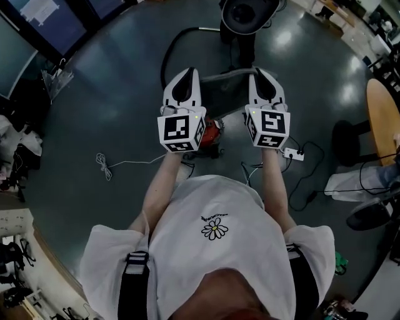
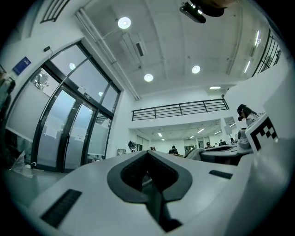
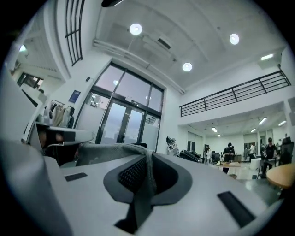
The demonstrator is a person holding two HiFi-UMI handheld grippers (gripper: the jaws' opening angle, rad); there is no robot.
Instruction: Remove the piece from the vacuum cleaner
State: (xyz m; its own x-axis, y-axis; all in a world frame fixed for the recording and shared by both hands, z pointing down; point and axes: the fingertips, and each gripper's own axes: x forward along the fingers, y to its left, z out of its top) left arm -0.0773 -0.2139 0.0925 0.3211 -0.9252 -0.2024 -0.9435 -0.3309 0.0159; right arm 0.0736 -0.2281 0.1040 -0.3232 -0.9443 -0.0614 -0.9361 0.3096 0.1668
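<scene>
Both grippers point away from me over the grey floor. A grey fabric-like piece (image 1: 226,94) stretches between their tips. My right gripper (image 1: 263,72) is shut on one edge of it. In the right gripper view the grey piece (image 3: 108,150) comes out of the closed jaws of the right gripper (image 3: 148,161) and runs left toward the left gripper's body (image 3: 55,136). My left gripper (image 1: 187,73) is shut too (image 2: 148,161). I cannot tell whether it pinches the piece. A red vacuum cleaner part (image 1: 214,132) lies on the floor beneath my hands, mostly hidden.
A black machine (image 1: 249,15) with a black hose (image 1: 170,50) stands ahead. A white cable (image 1: 106,166) and a white power strip (image 1: 292,154) lie on the floor. A round wooden table (image 1: 382,119) and a black stool (image 1: 347,139) are at the right. Cluttered desks line the left edge.
</scene>
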